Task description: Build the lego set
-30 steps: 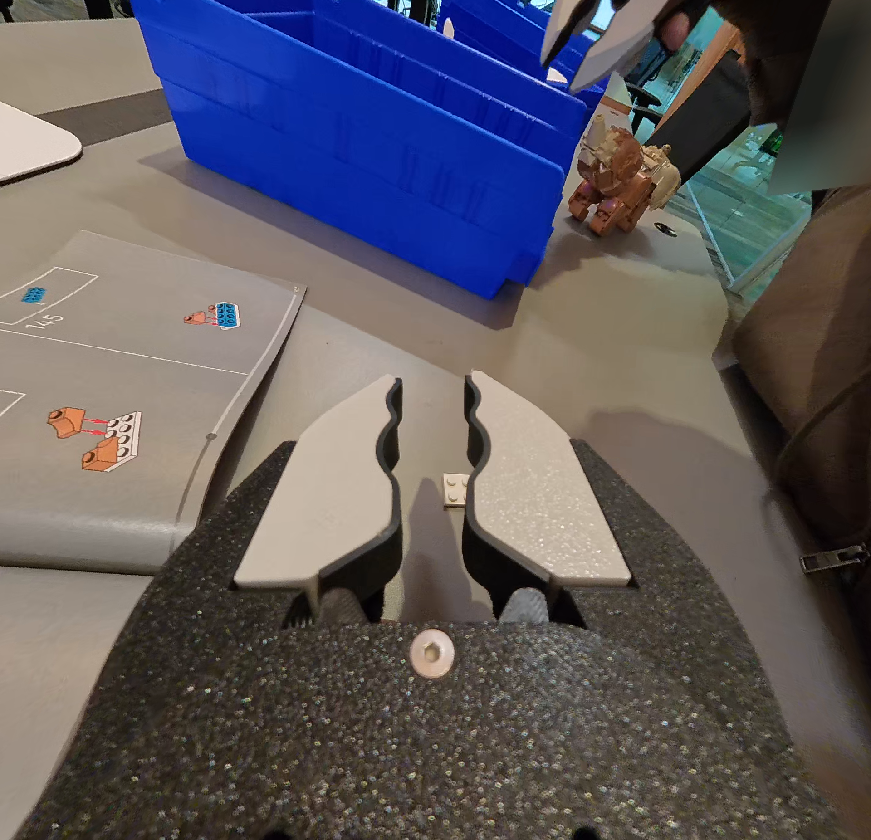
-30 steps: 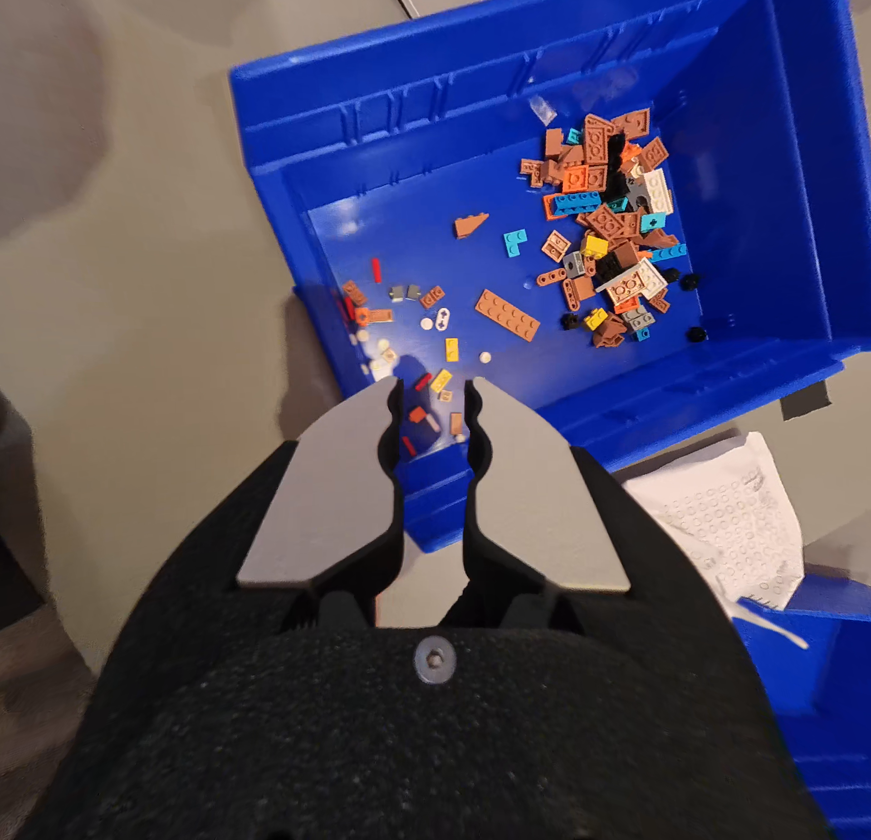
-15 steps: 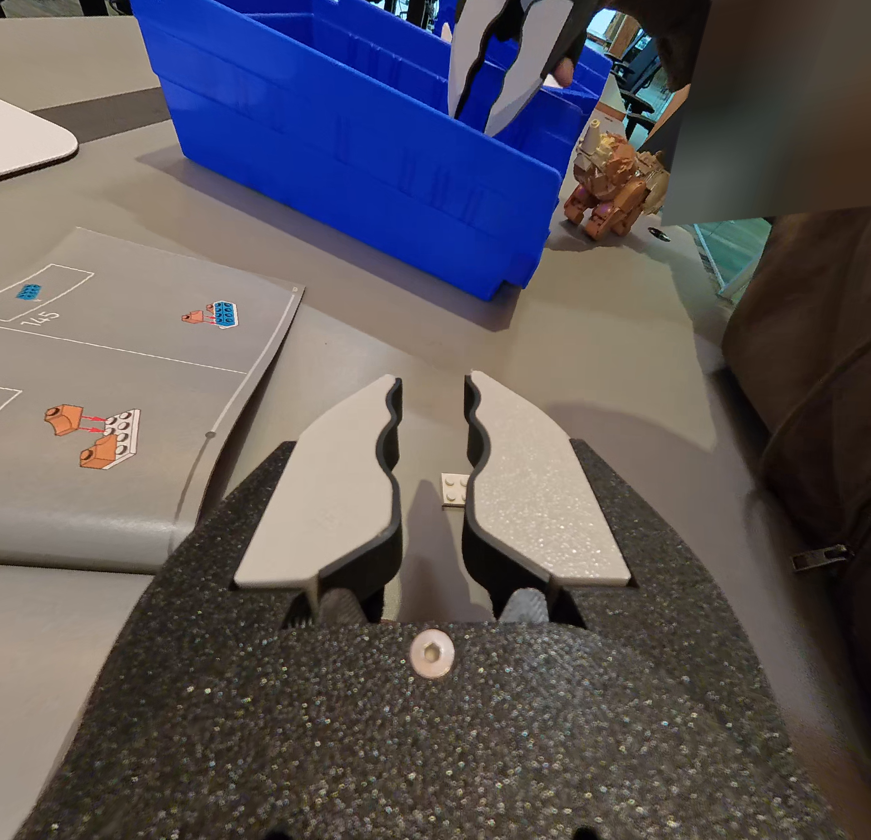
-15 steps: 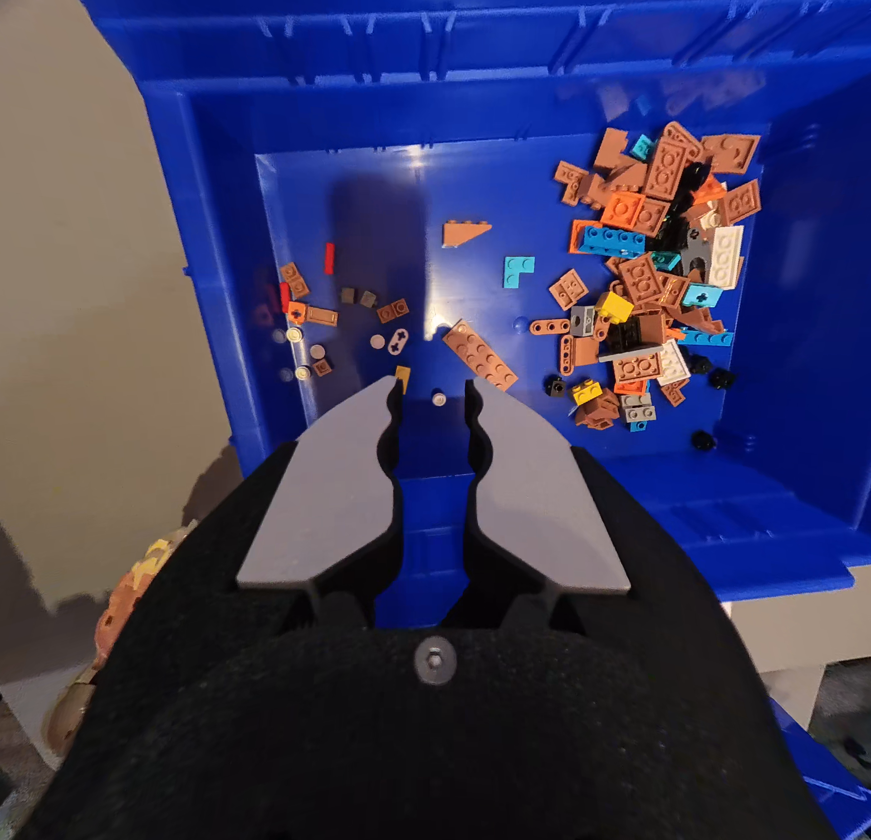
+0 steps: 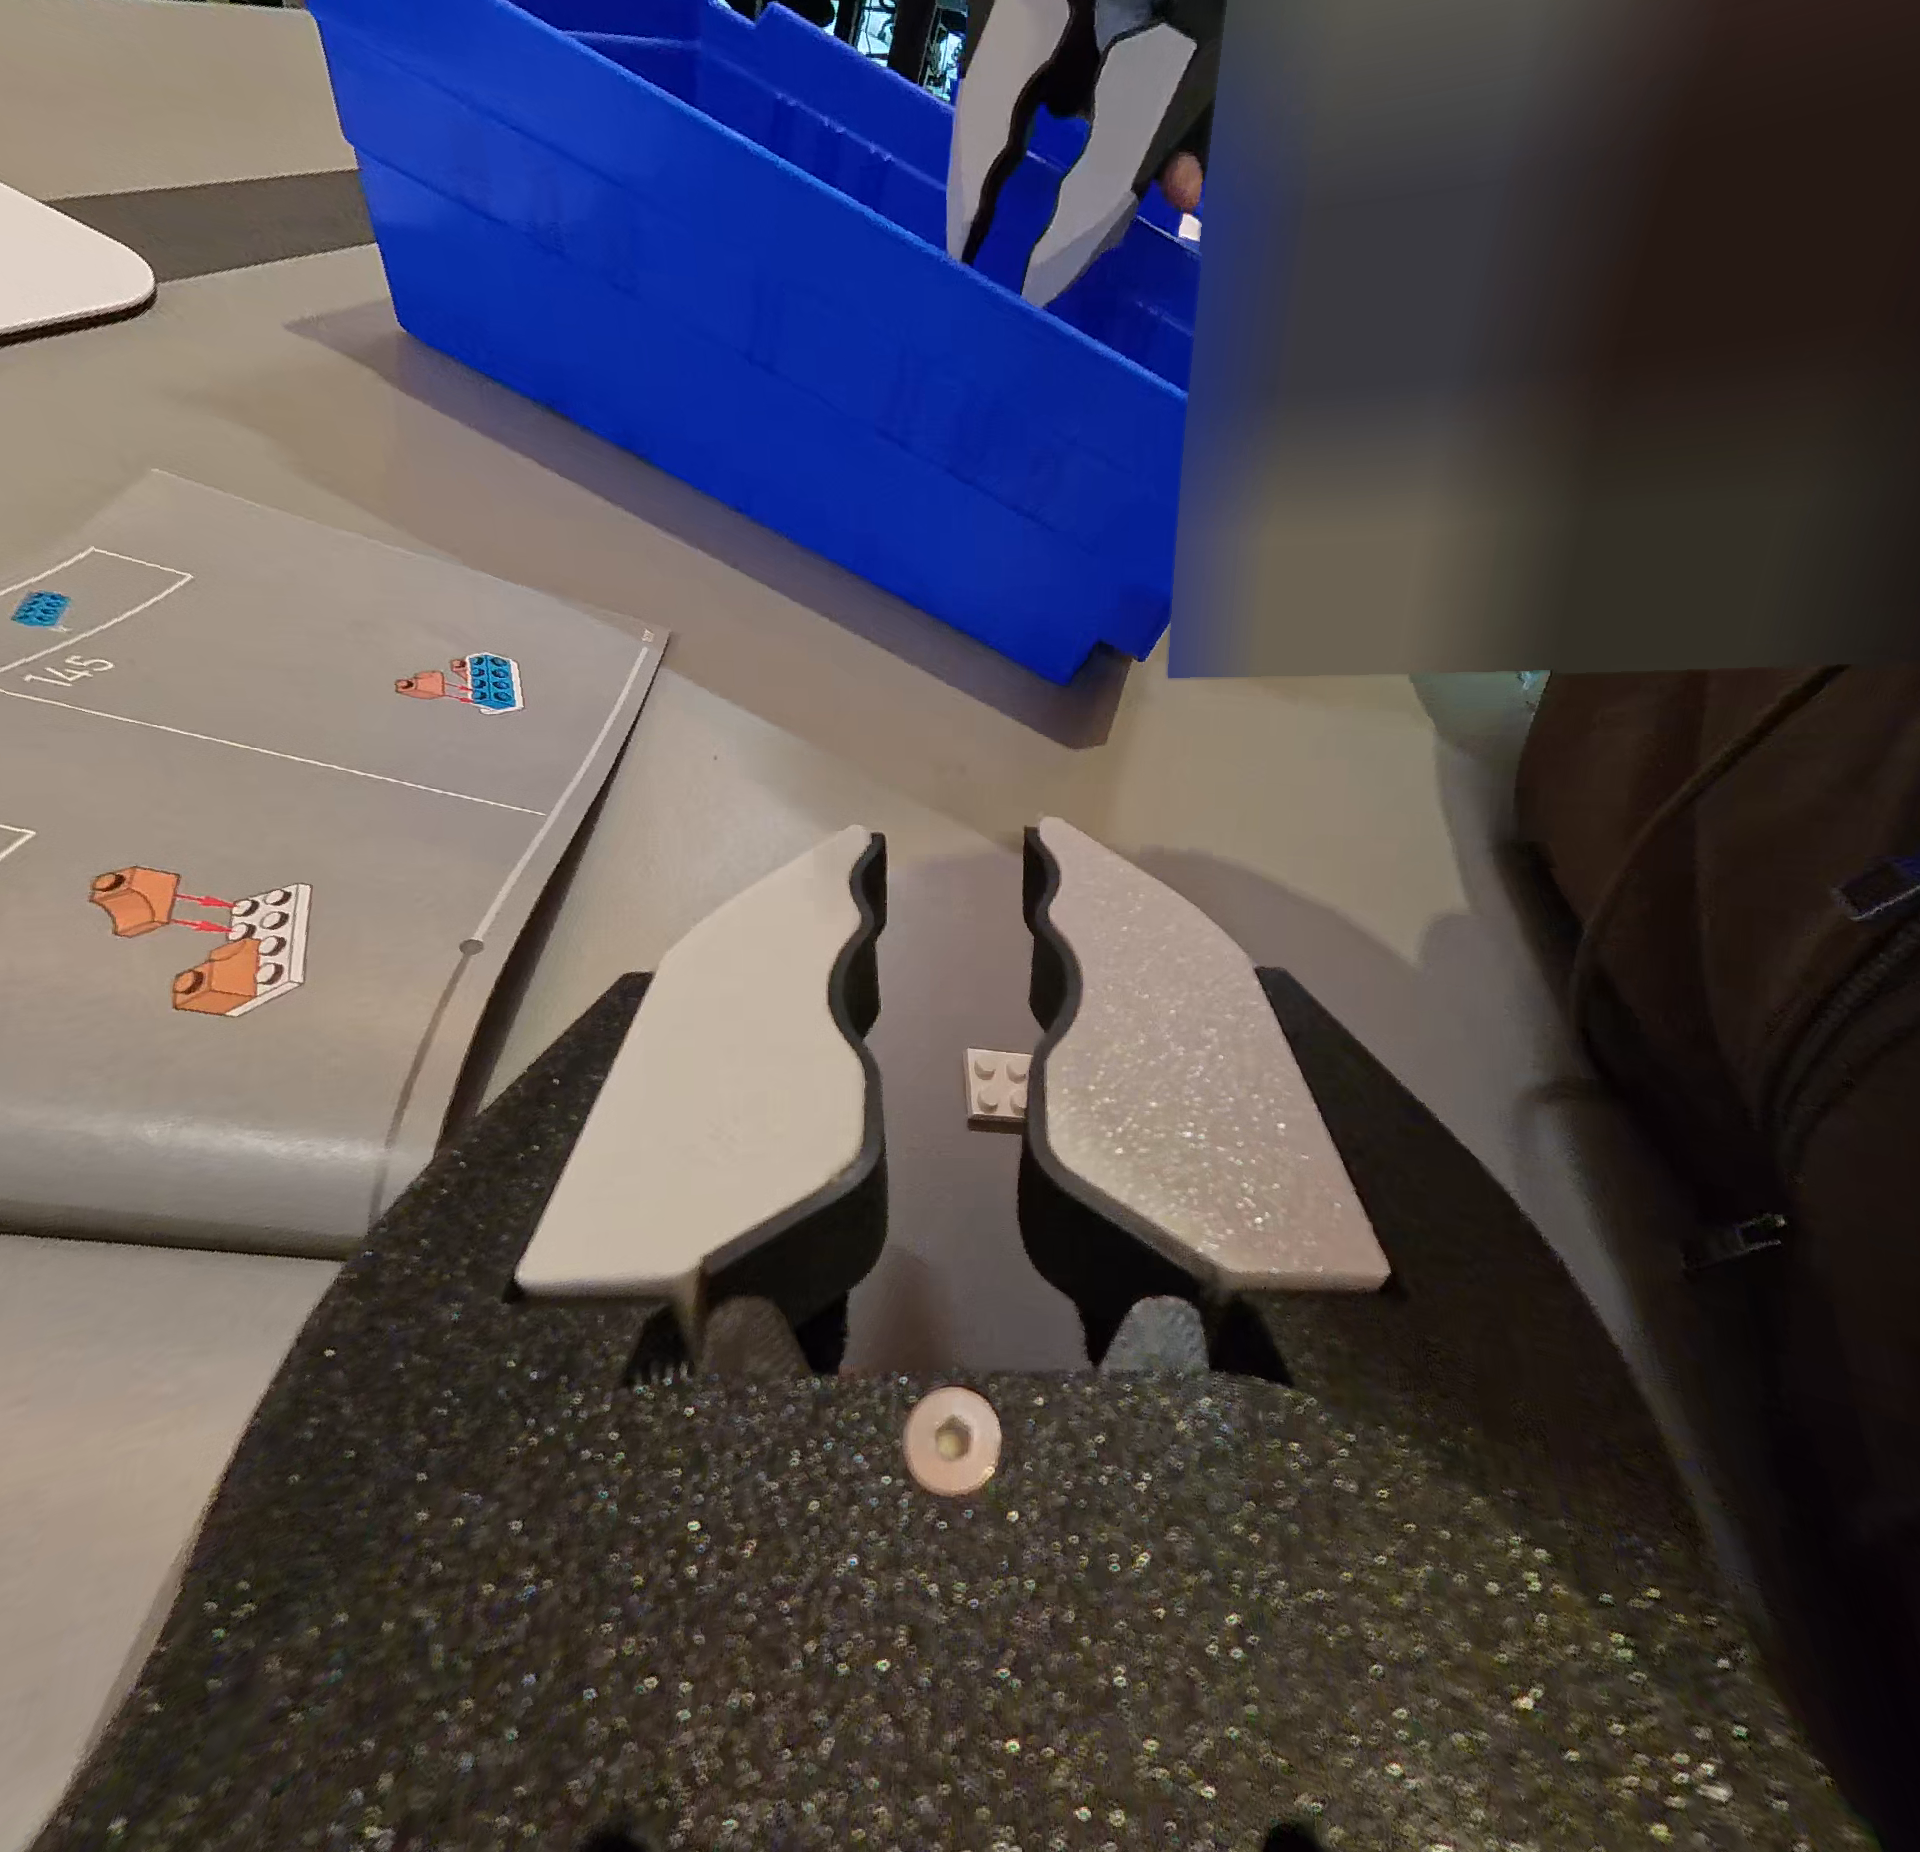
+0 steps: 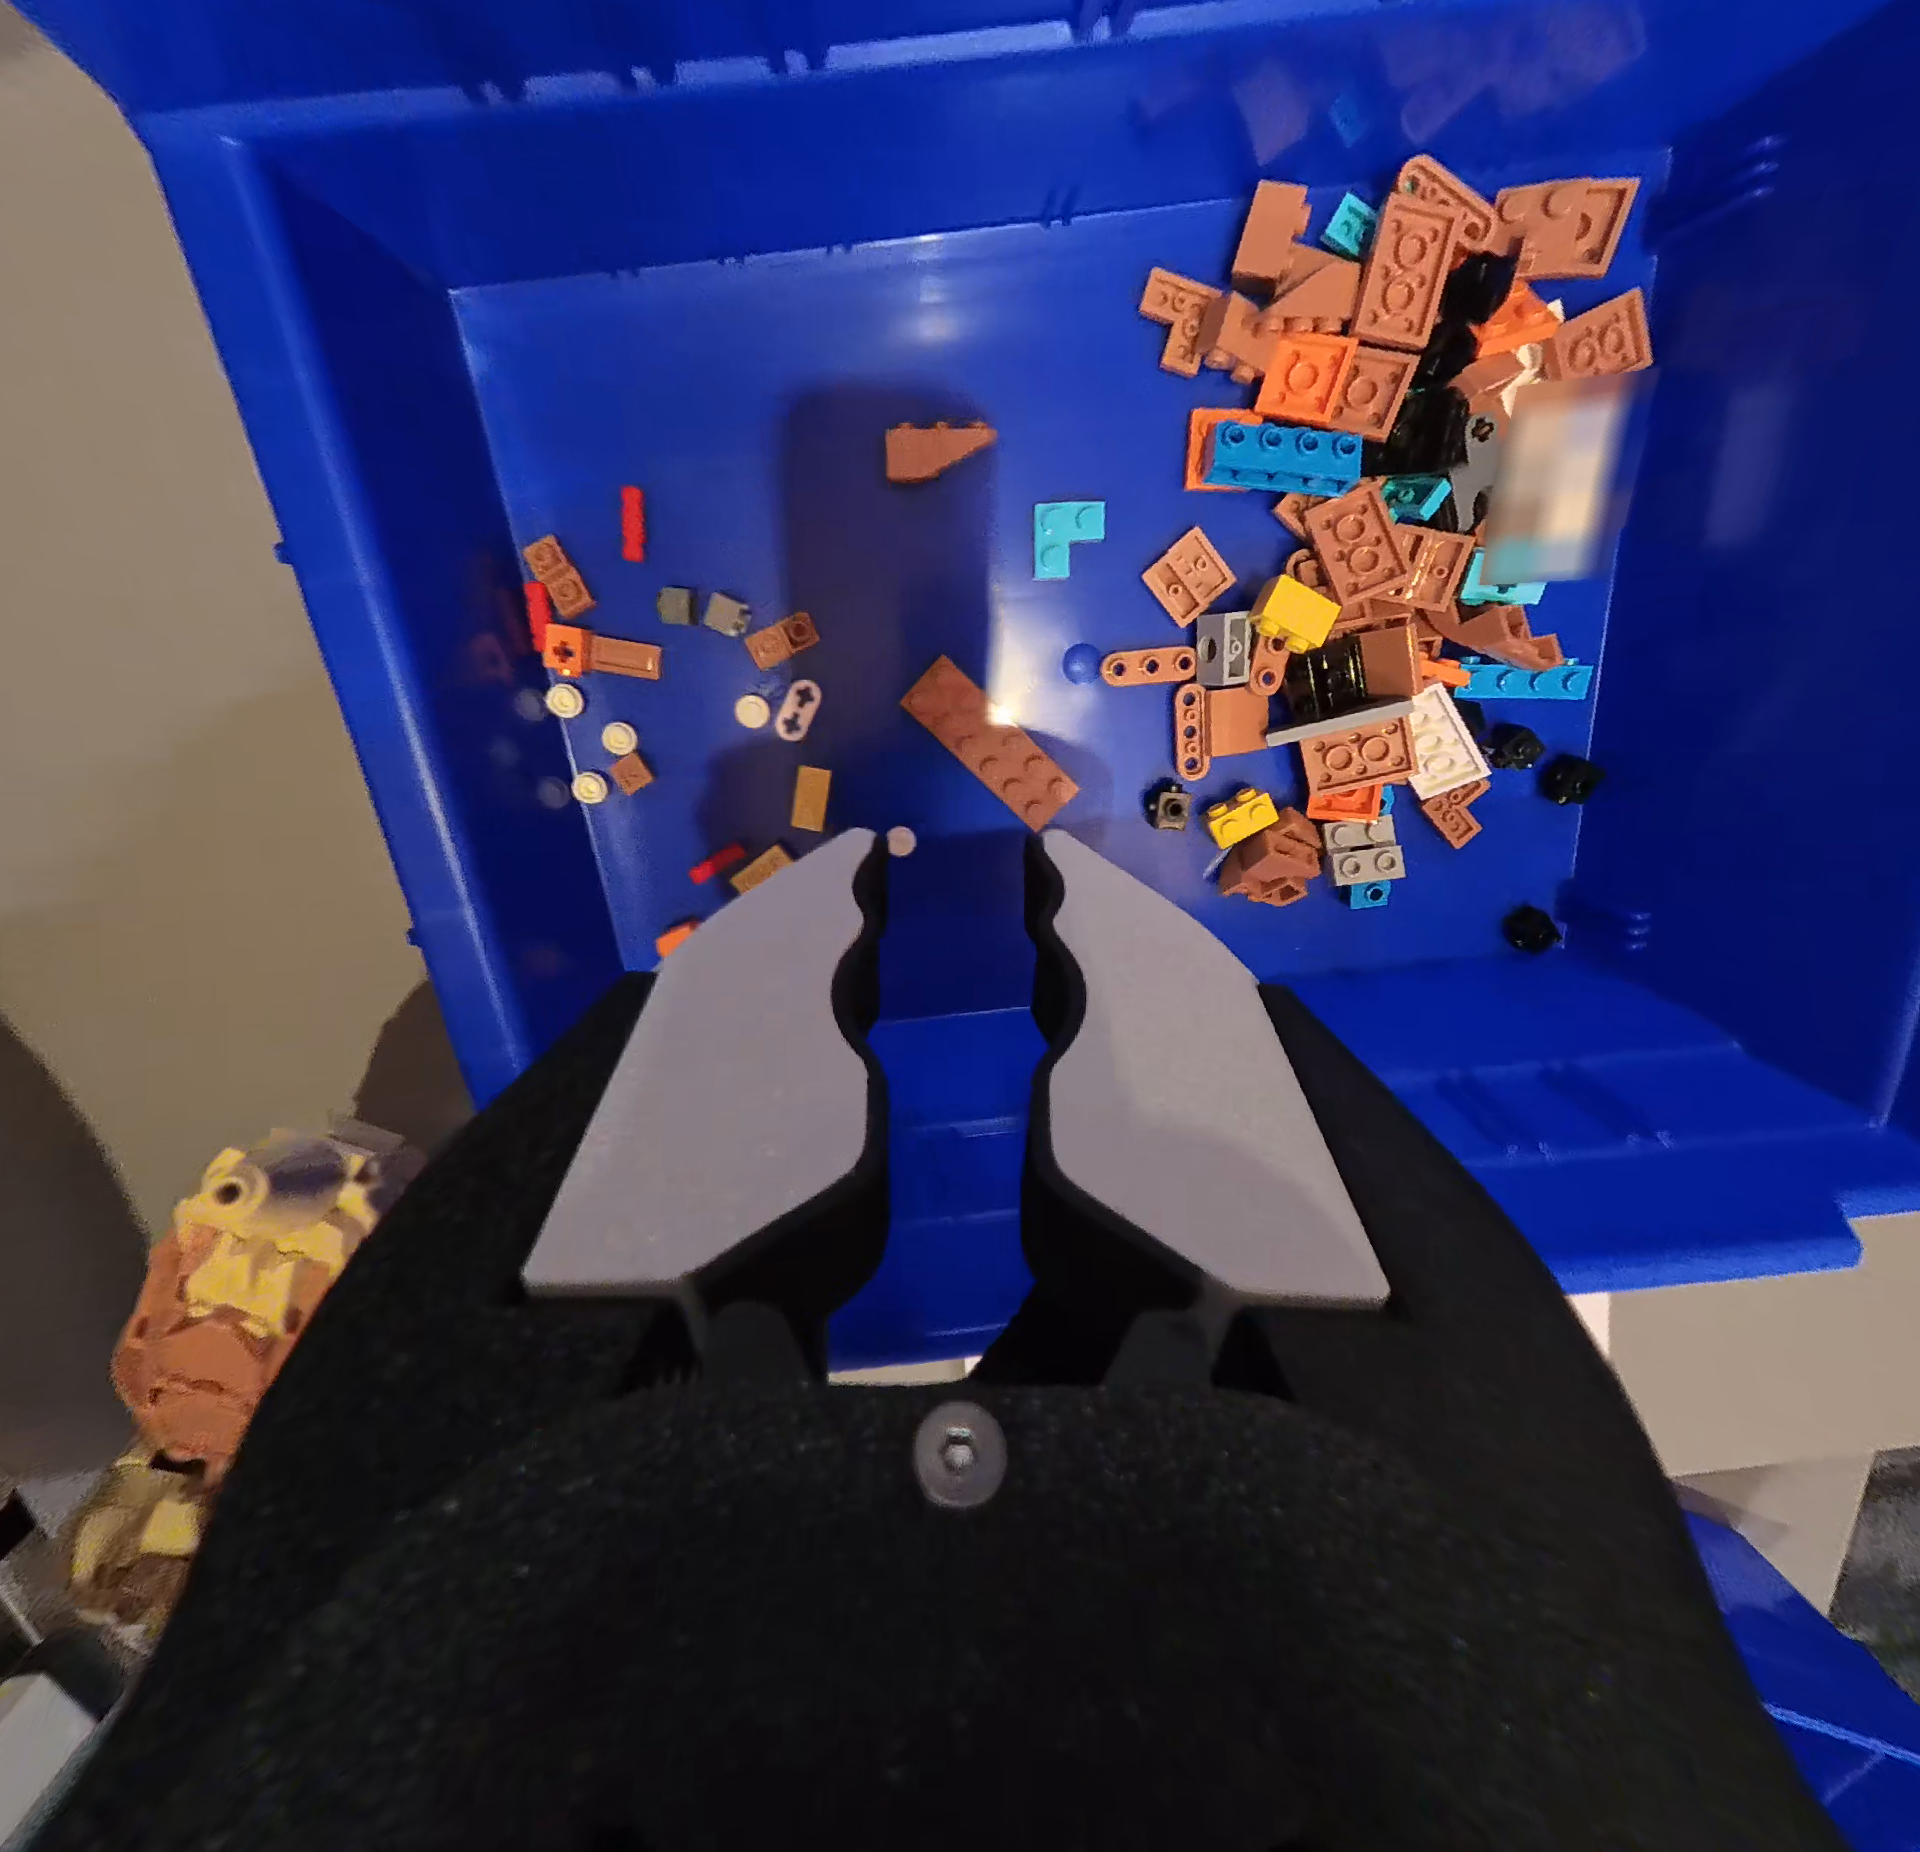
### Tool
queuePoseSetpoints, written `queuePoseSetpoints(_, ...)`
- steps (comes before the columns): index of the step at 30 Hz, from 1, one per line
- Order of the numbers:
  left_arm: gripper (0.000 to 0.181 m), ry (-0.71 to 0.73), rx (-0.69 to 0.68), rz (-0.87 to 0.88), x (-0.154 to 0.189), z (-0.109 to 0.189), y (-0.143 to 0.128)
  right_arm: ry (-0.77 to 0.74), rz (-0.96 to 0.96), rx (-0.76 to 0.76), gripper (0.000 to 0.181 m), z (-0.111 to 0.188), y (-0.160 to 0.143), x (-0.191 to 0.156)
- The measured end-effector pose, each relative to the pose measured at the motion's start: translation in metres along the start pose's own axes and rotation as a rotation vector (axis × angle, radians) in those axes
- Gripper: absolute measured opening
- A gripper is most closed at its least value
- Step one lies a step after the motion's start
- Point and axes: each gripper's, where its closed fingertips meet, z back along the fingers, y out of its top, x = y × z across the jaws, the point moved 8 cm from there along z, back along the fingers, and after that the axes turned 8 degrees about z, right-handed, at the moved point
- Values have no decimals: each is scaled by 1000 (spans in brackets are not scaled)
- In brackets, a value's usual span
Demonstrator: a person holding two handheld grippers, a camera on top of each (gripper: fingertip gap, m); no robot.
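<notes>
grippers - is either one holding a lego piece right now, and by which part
Neither. The left gripper is open over a small grey plate lying on the table; the right gripper hangs open and empty in the blue bin.

Two grippers: left [image 5: 954, 846], right [image 6: 954, 852]. One booklet [image 5: 260, 867]. One grey plate [image 5: 995, 1087]. Two yellow bricks [image 6: 1294, 613].

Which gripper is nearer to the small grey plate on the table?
Left. The left gripper sits low over the table, with the small grey plate between its fingers. The right gripper is apart, above the blue bin.
</notes>
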Motion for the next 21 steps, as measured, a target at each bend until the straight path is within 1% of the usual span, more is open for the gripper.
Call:
queuePoseSetpoints(7,25,3,2,-7,1,1,0,-48,-38,-7,25,2,-7,10)
queuePoseSetpoints(13,25,8,-3,-12,2,0,-1,-89,-64,-4,24,12,-15,4)
queuePoseSetpoints(21,25,14,-8,-16,2,0,-1,-115,-69,4,24,17,-19,-6)
